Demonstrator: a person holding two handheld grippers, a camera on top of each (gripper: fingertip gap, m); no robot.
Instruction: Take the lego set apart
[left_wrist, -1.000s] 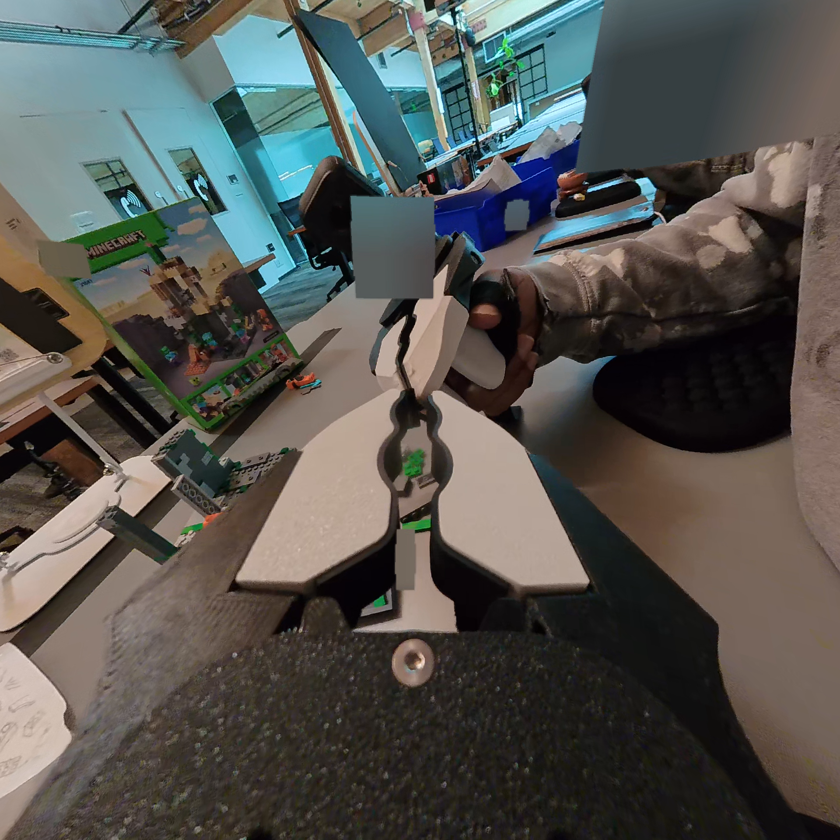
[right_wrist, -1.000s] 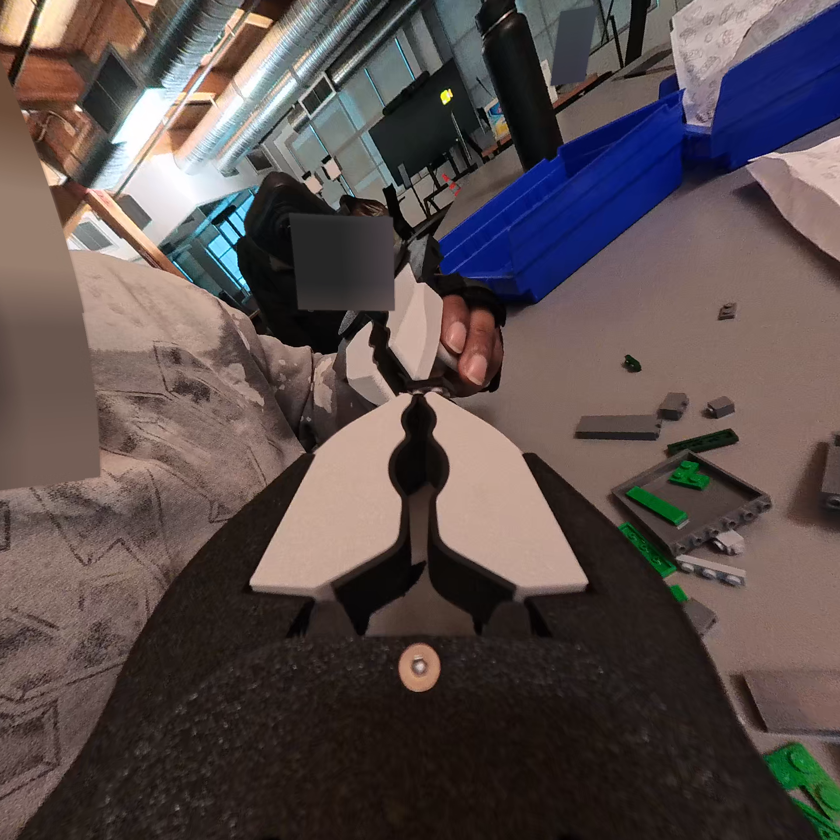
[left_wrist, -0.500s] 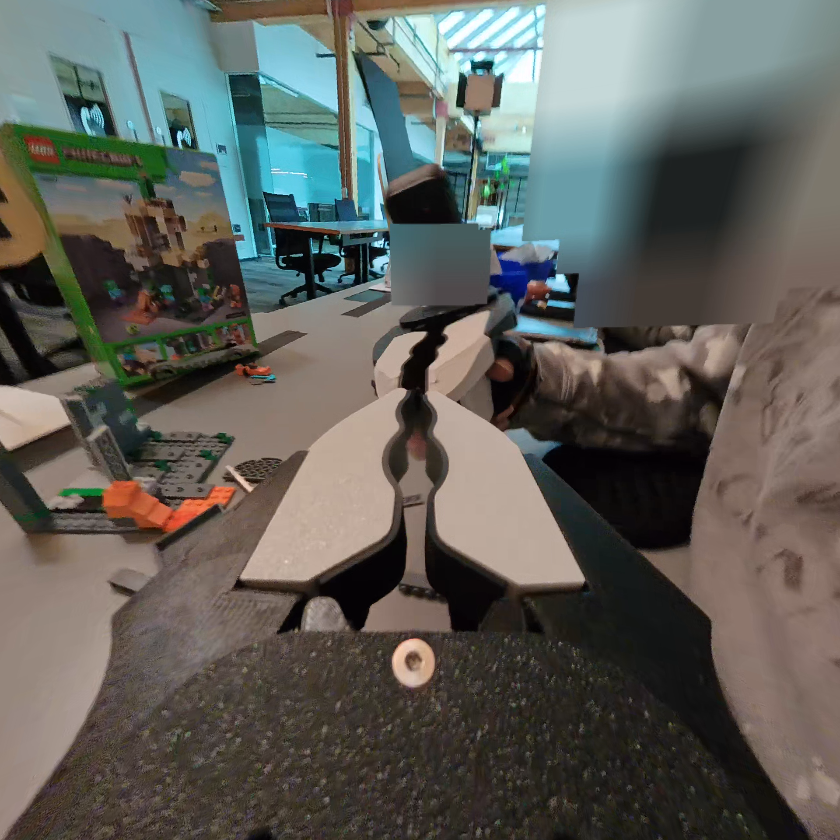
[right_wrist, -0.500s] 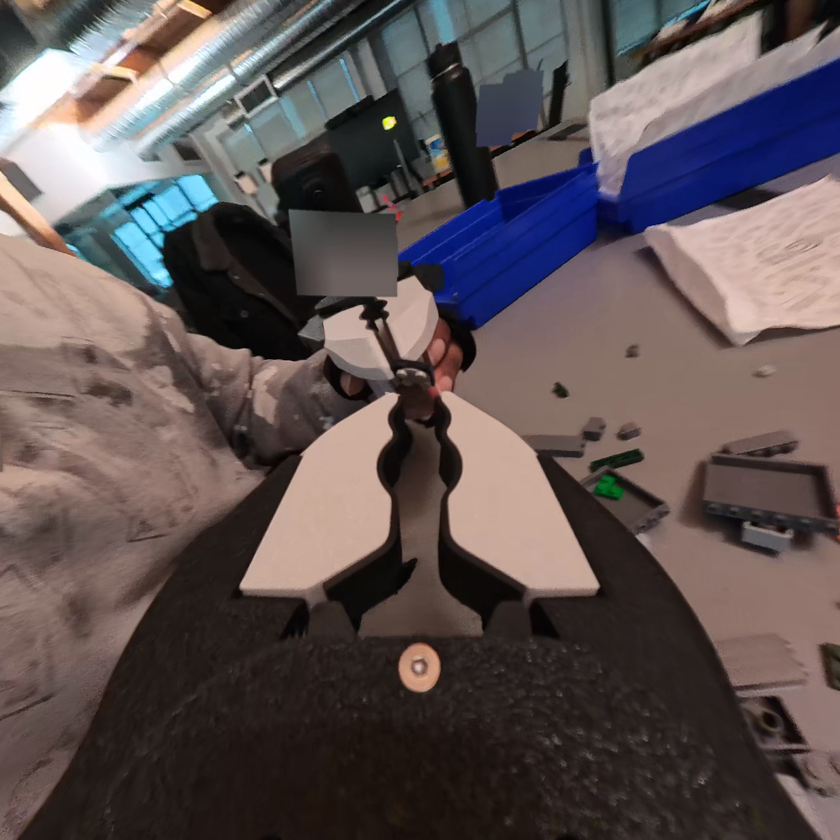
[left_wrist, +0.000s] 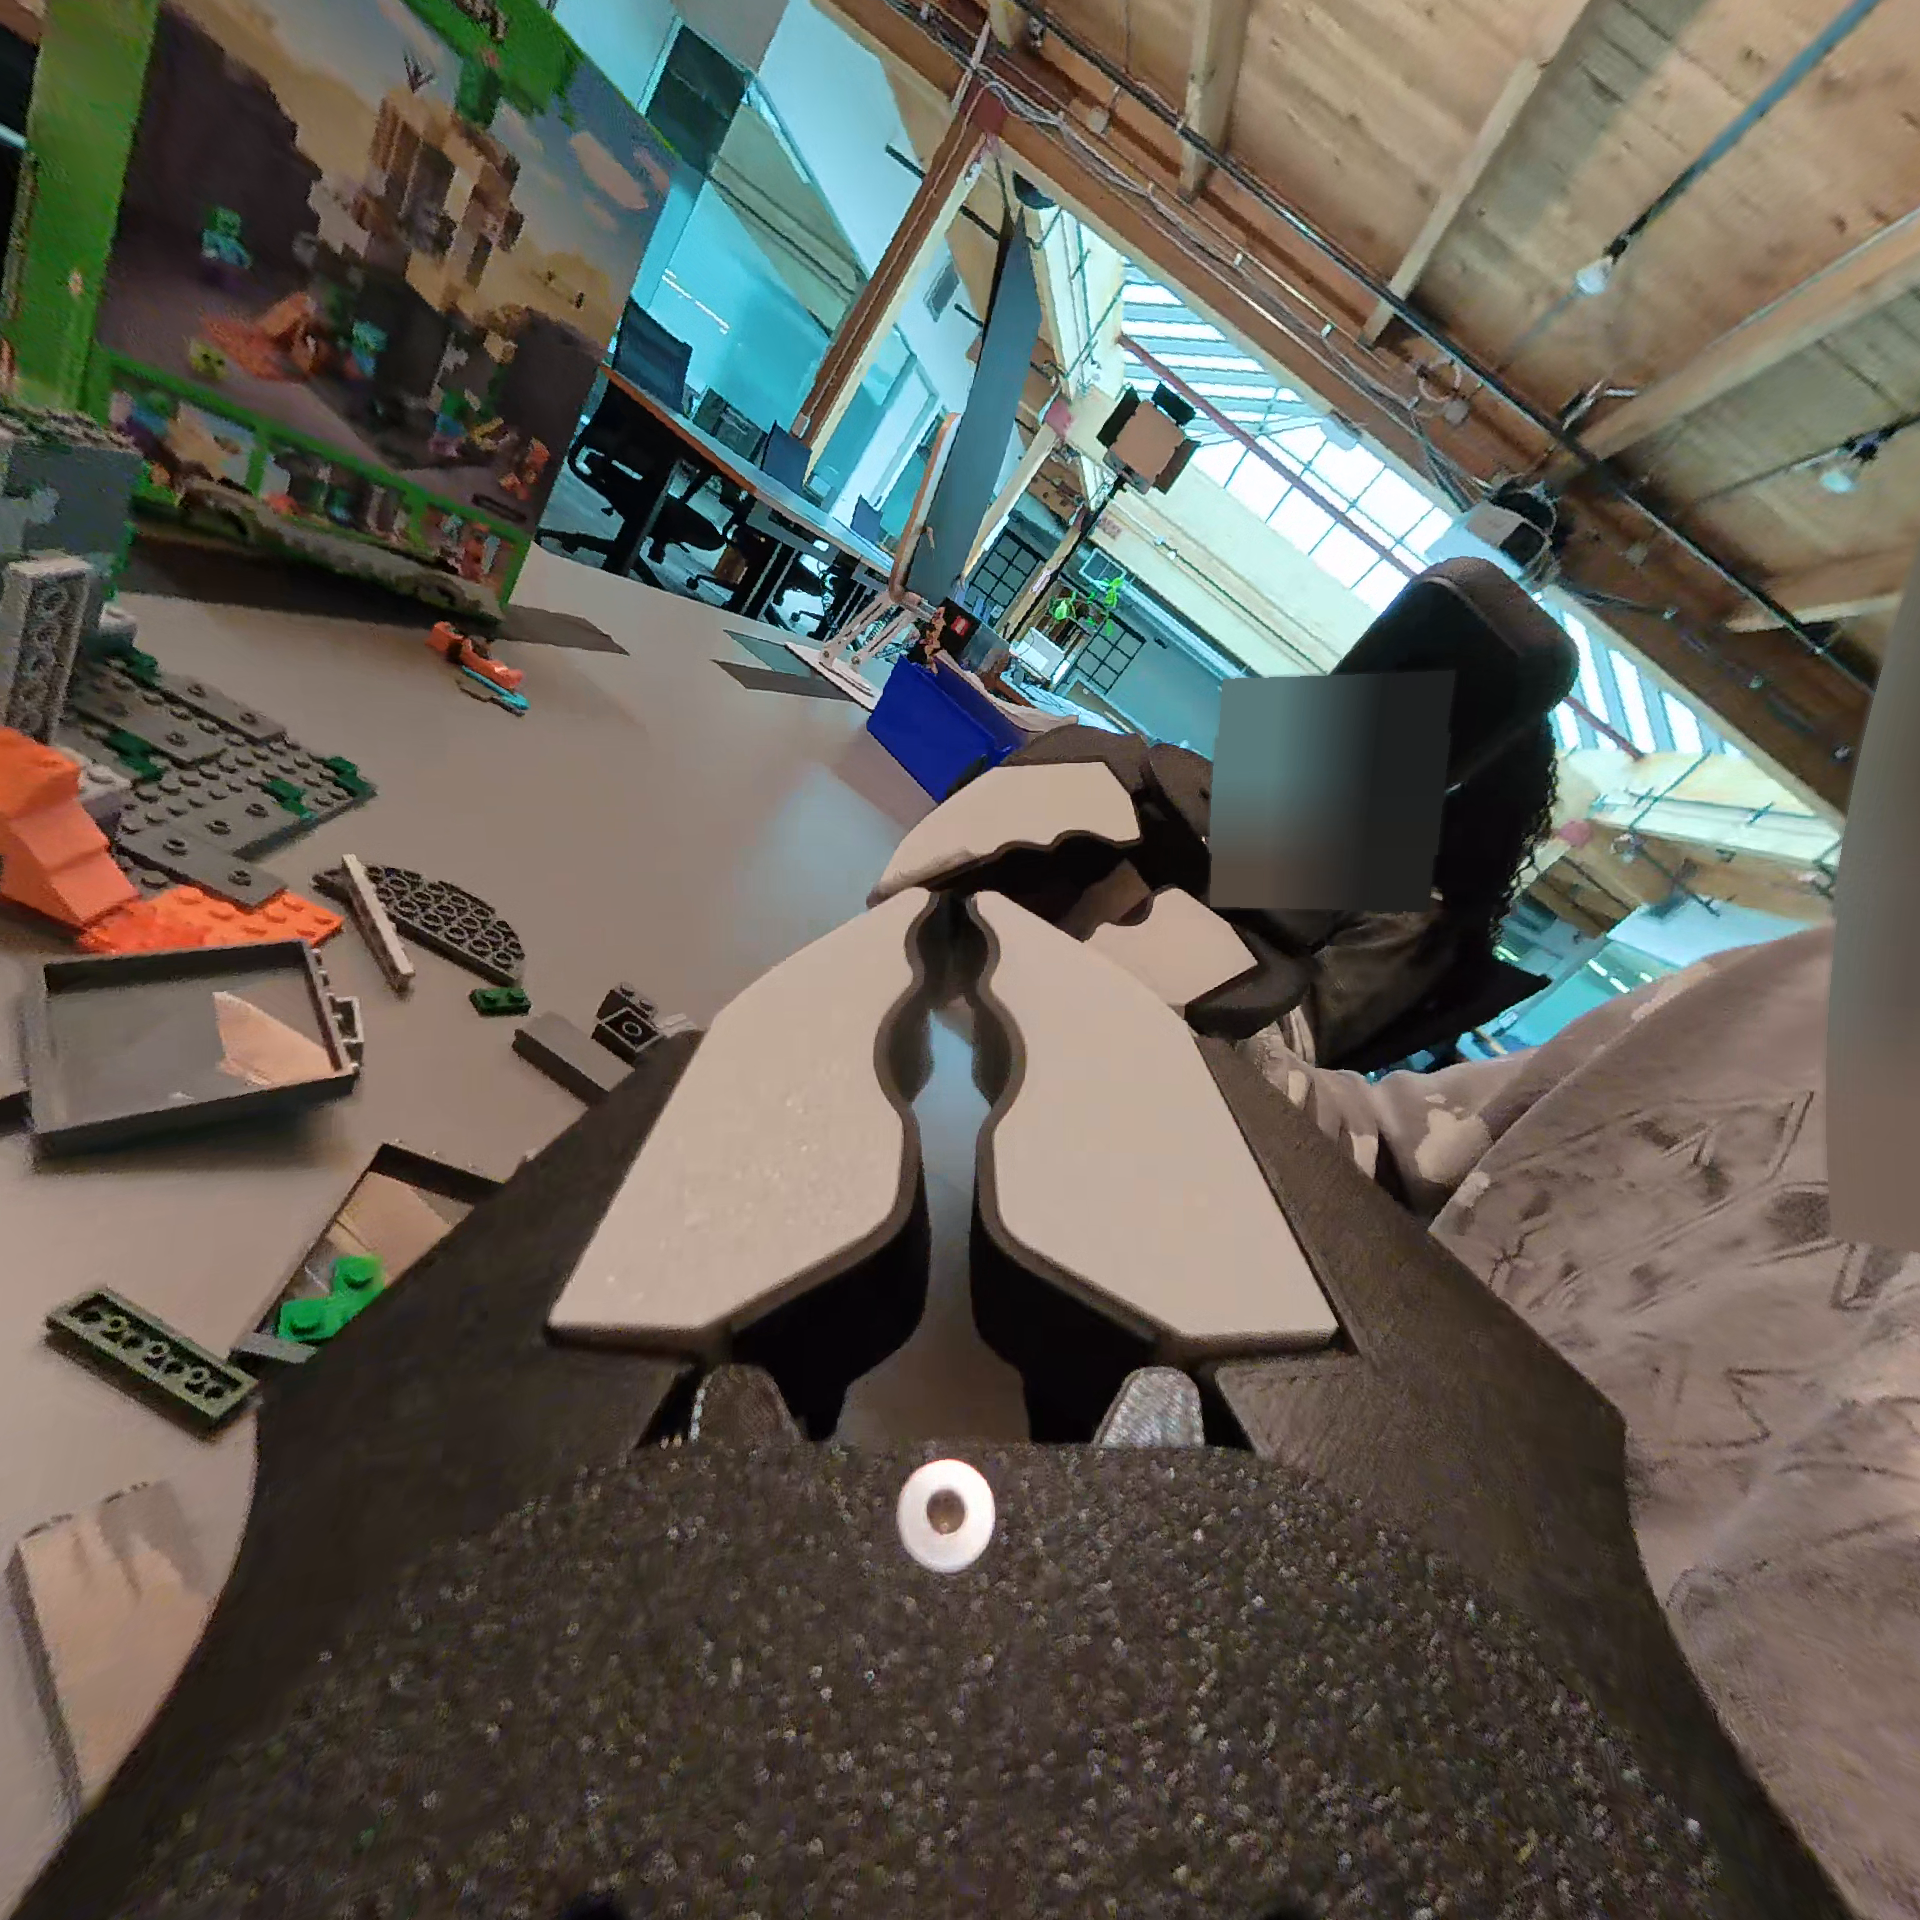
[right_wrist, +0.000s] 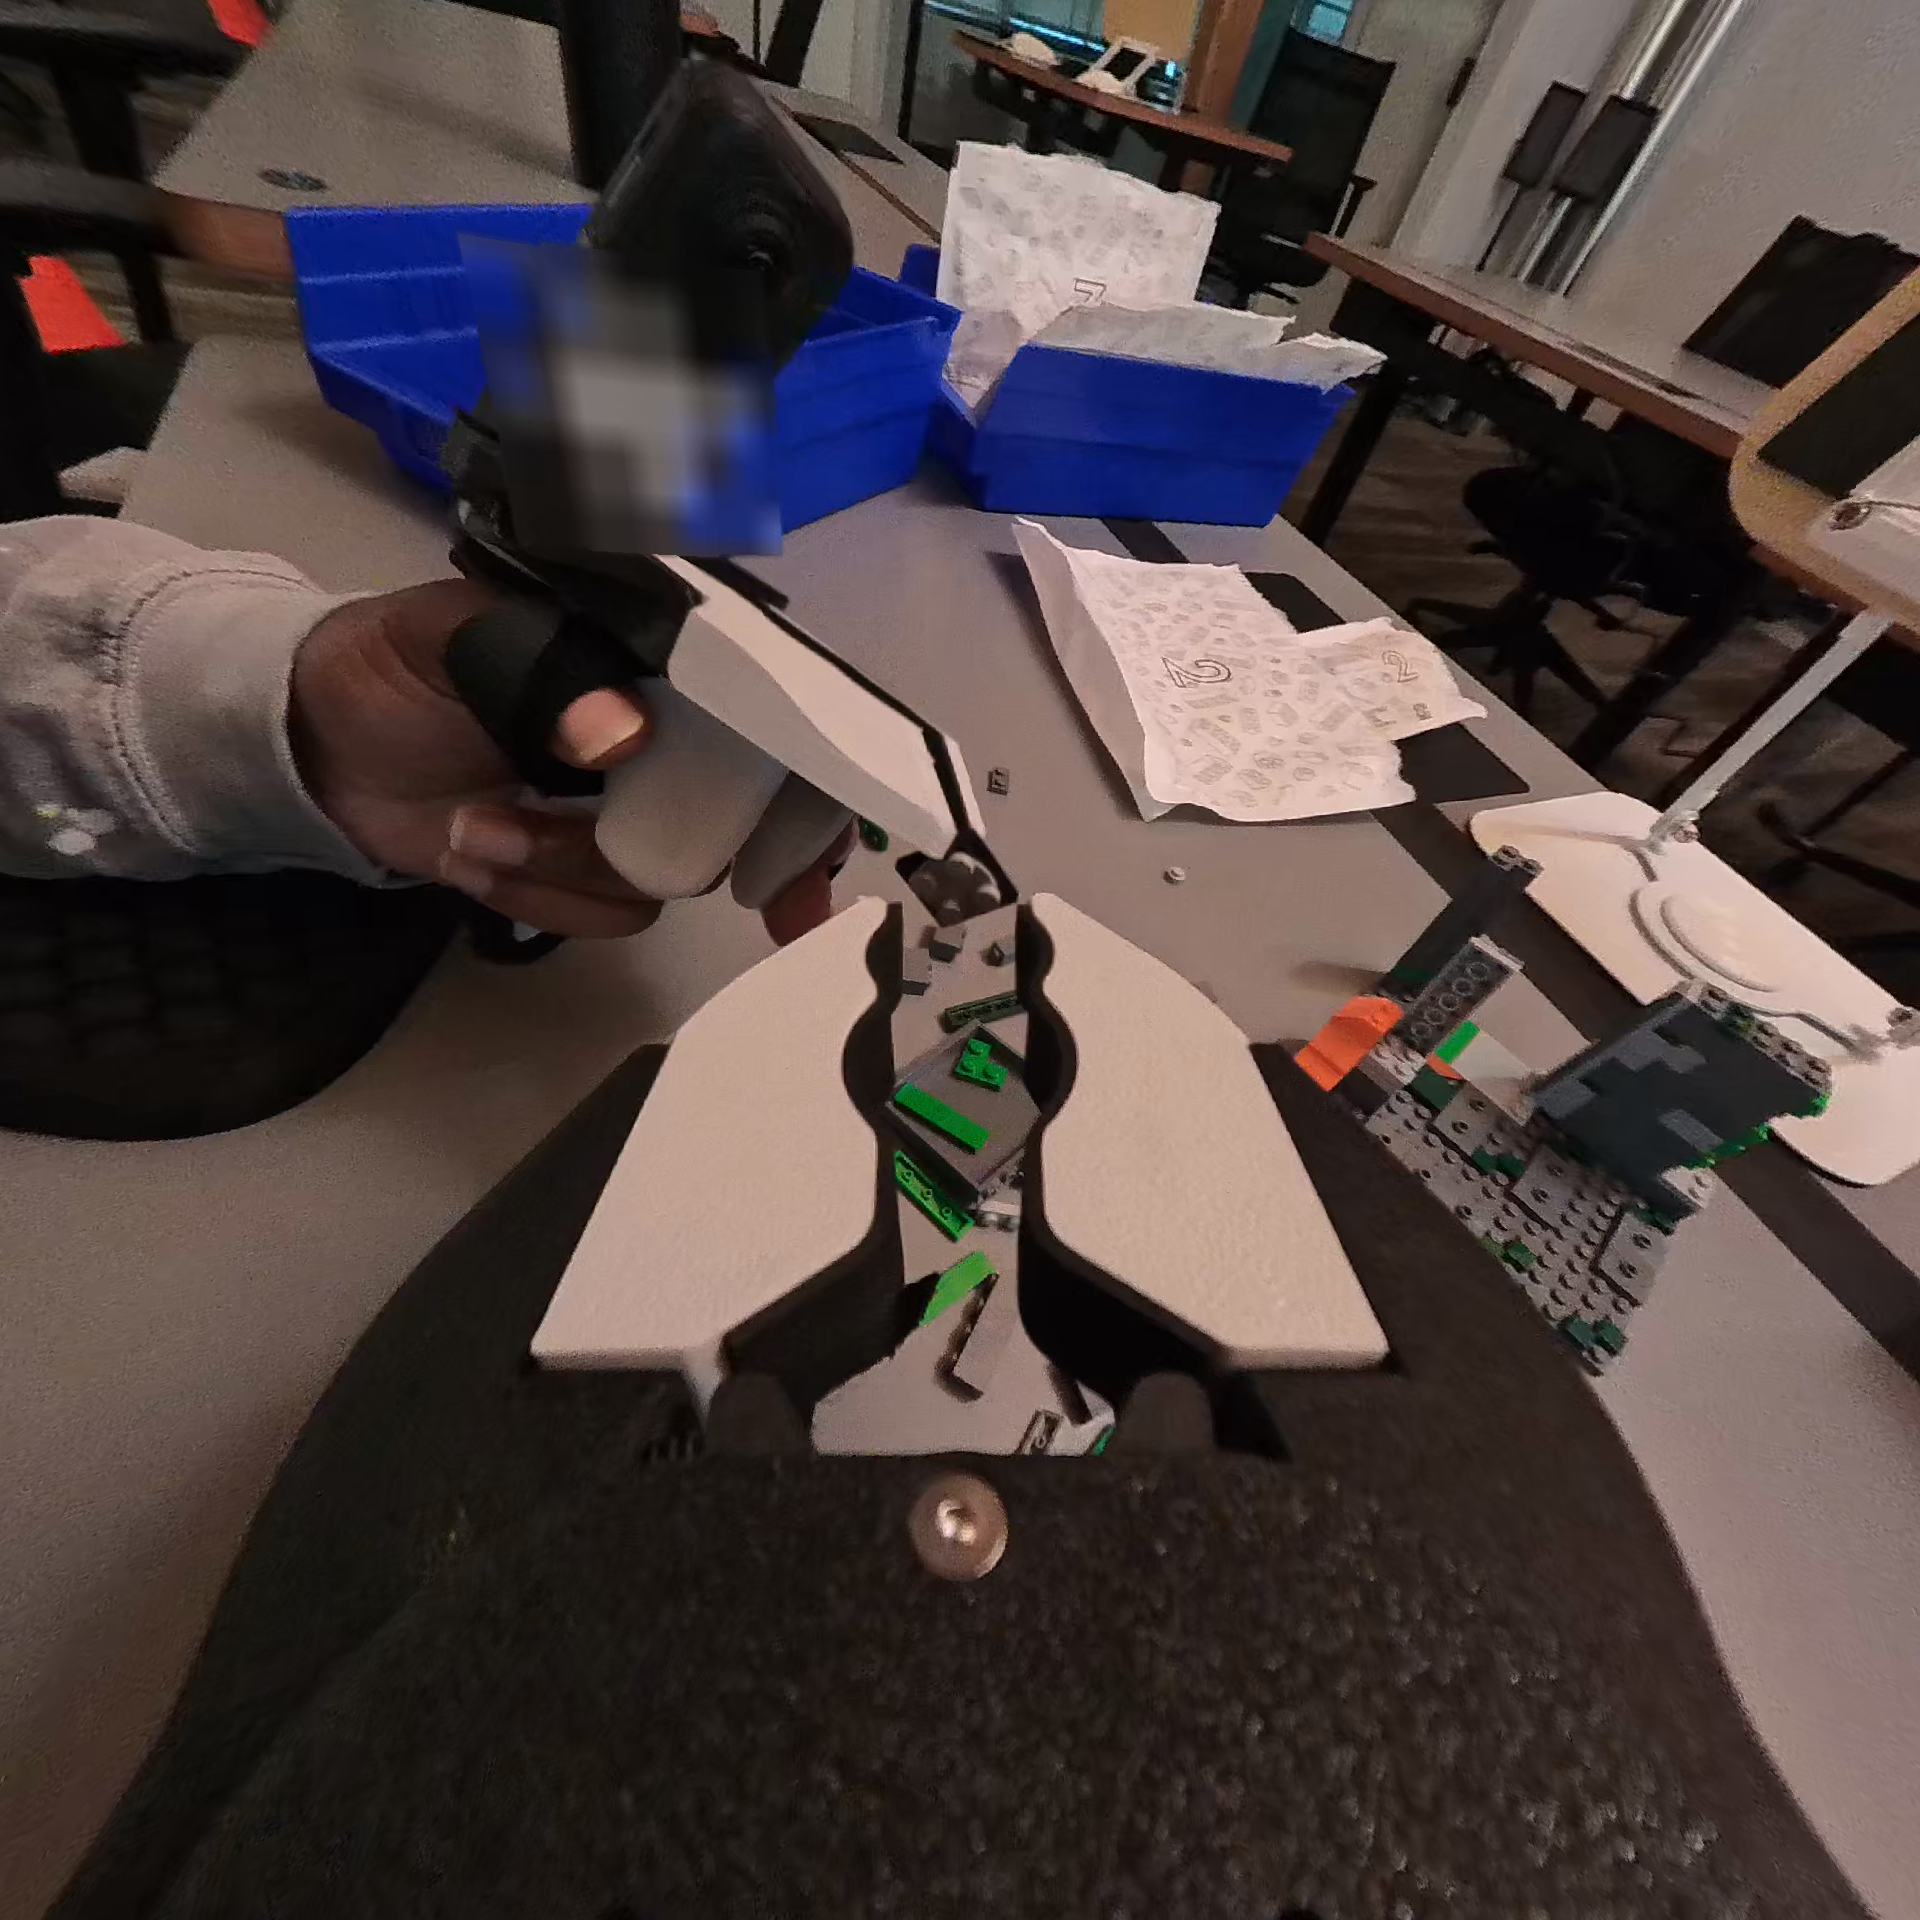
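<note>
Both claws meet nose to nose above the middle of the table (right_wrist: 1226, 914). The left gripper (right_wrist: 961, 847), with a hand (right_wrist: 436, 727) round its grip, comes in slanted from the left edge. Its tips are pinched nearly together on a small dark grey piece (right_wrist: 948, 883). From its own camera the slot between its fingers is a thin sliver and the piece is hidden.

The right gripper (right_wrist: 956, 920) sits just under that piece with its jaws parted a moderate way and its tips flanking it. Whether the pads touch the piece, I cannot tell.

The rest of the lego set is scattered. The grey and dark blue build (right_wrist: 1621, 1122), with an orange block at its near side, stands toward the right edge. Loose green and grey plates (right_wrist: 961, 1101) lie on the table below the right claw. Blue bins (right_wrist: 1122, 436) line the far edge.

My read is that this is a hand-off or a pull-apart of that tiny piece. To do it well, the right claw wants to close squarely on the exposed lower half with its pads flat to the piece's sides. The left should keep firm until the right has bitten. If two pieces are joined there, a small twist parts them better than a straight tug. The danger is the piece squirting out and skittering among the loose plates, so I'd work low over the table.
</note>
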